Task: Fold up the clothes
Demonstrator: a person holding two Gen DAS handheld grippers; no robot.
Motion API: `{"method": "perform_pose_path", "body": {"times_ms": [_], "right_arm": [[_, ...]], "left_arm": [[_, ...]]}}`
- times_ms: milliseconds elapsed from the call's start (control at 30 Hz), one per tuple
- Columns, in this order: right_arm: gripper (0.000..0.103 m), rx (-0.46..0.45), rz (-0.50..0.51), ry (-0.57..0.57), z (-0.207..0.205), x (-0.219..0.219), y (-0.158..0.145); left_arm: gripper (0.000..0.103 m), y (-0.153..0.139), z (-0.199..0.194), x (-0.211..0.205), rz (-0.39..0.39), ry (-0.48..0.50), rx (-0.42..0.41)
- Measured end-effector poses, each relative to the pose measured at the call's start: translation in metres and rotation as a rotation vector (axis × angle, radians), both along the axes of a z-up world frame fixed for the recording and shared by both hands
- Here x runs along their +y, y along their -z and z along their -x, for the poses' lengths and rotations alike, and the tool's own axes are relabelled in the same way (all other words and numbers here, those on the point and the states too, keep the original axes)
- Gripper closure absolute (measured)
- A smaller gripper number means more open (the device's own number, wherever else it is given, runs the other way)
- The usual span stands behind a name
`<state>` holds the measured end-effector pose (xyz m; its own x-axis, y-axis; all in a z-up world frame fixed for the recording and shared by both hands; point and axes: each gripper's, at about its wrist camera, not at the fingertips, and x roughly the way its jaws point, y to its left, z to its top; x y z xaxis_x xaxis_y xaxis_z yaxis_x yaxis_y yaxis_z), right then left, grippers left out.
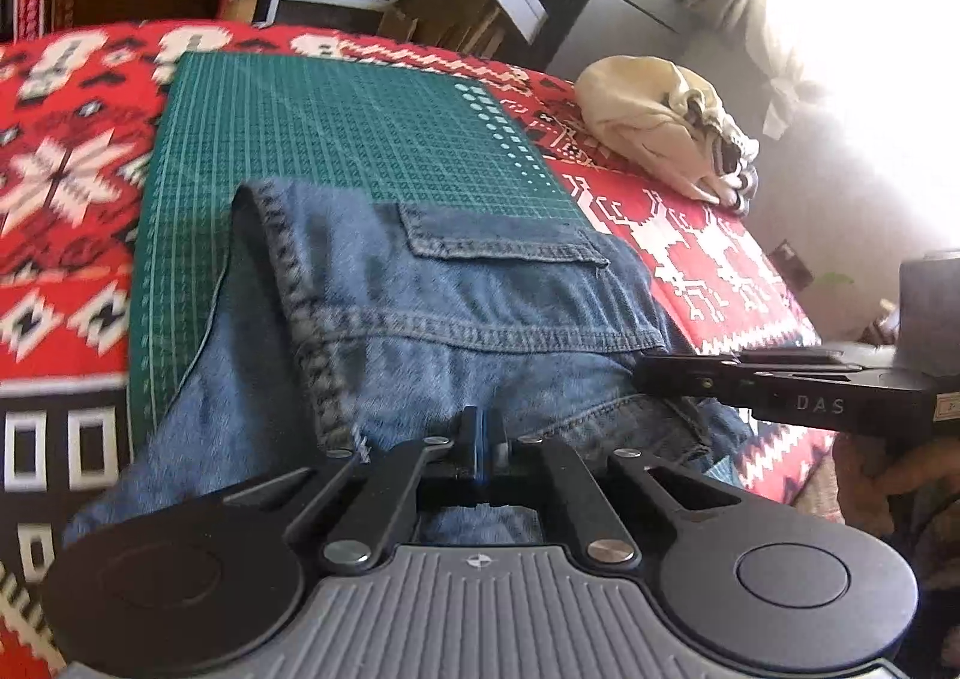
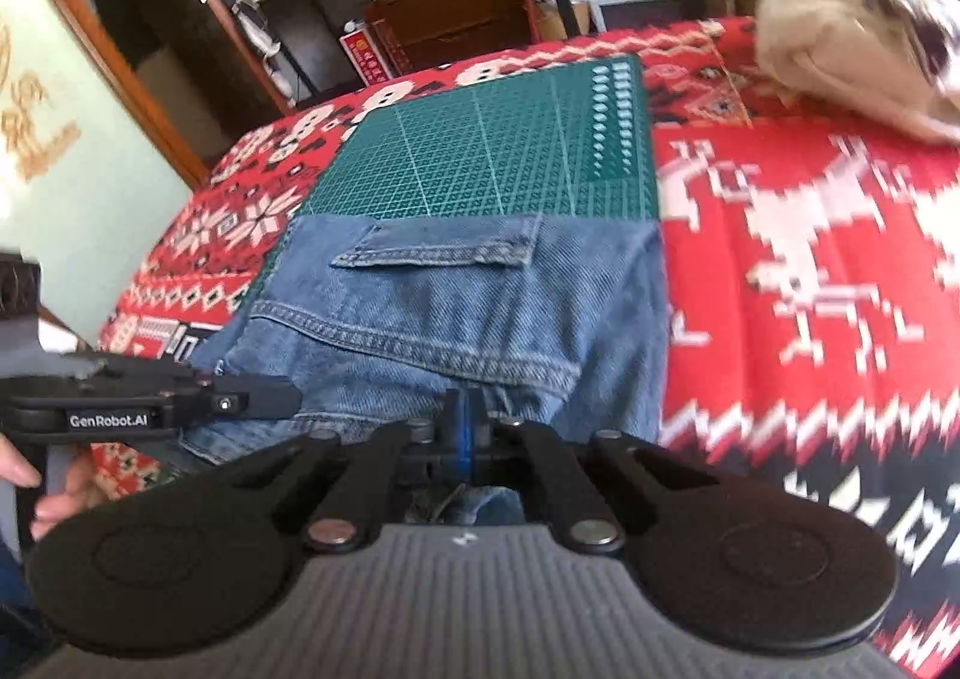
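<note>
A green cutting mat (image 1: 336,126) lies on a red patterned blanket (image 1: 66,181), with a cream bundle of cloth (image 1: 654,120) on the blanket off to the right. Blue jeans (image 1: 456,307) lie on the mat's near part and spill over its near edge. The left gripper (image 1: 483,433) and right gripper (image 2: 459,427) reach in level, side by side, each pinched tight on the denim's near edge. Gripper bodies hide that edge, and the right view is blurred.

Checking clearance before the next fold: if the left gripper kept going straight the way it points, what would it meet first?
The left gripper is shut on the denim garment, so the denim itself comes first; beyond lies the green cutting mat.
</note>
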<state>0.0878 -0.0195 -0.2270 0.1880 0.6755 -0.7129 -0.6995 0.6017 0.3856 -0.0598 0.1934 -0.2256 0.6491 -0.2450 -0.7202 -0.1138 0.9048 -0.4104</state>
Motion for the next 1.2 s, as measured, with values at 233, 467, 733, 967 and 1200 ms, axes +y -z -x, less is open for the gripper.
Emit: {"method": "perform_pose_path", "body": {"times_ms": [233,467,733,967,1200], "right_arm": [[0.103,0.068,0.005,0.116,-0.015,-0.031,0.014],[0.095,-0.078,-0.001,0.061,0.003,-0.025,-0.017],[0.095,-0.125,0.031,-0.005,0.005,0.010,-0.014],[0.099,-0.108,0.078,0.010,0.009,-0.003,0.001],[0.094,-0.104,0.077,0.015,0.012,-0.014,-0.008]], "left_arm": [[0.100,0.003,0.010,0.005,0.006,-0.035,0.016],[0.098,-0.018,0.014,0.001,-0.015,-0.049,-0.020],[0.098,-0.021,0.007,0.012,-0.022,-0.109,-0.035],[0.100,-0.003,0.015,0.019,0.005,-0.133,-0.003],[0.101,-0.007,0.023,0.010,-0.073,-0.114,0.020]]}}
